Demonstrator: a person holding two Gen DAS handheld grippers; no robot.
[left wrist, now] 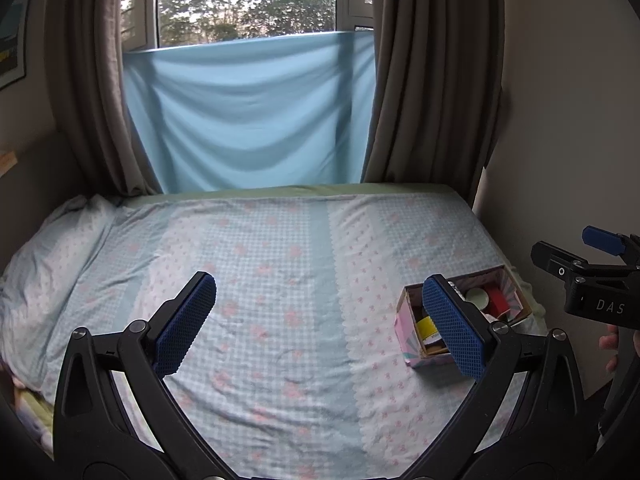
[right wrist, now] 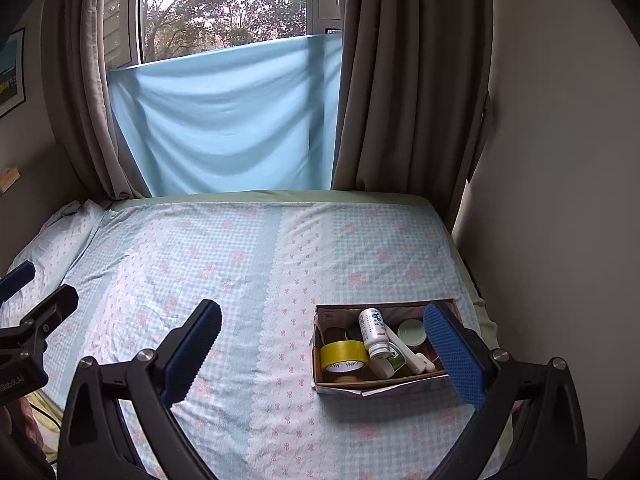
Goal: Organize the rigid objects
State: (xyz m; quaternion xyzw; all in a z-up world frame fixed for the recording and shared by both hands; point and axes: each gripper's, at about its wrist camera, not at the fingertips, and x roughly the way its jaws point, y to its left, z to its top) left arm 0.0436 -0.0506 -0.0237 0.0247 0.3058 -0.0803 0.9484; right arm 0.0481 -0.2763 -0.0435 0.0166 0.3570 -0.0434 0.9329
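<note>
A small open cardboard box (right wrist: 340,386) with pink patterned sides (left wrist: 408,340) sits on the bed near its right edge. Inside lie a yellow tape roll (right wrist: 344,356), a white bottle (right wrist: 373,332), a pale green lid (right wrist: 412,332), a white stick-like piece (right wrist: 416,360) and something red (left wrist: 498,300). My left gripper (left wrist: 320,324) hangs open above the bedspread, left of the box, empty. My right gripper (right wrist: 328,354) is open too, its right pad (right wrist: 456,356) over the box's right end, holding nothing.
The bed (right wrist: 240,272) has a blue checked cover with pink flowers and a pillow (left wrist: 52,248) at the left. Grey curtains (right wrist: 400,80) and a light blue cloth (right wrist: 224,120) hang at the window behind. A wall (right wrist: 552,200) runs close along the right side.
</note>
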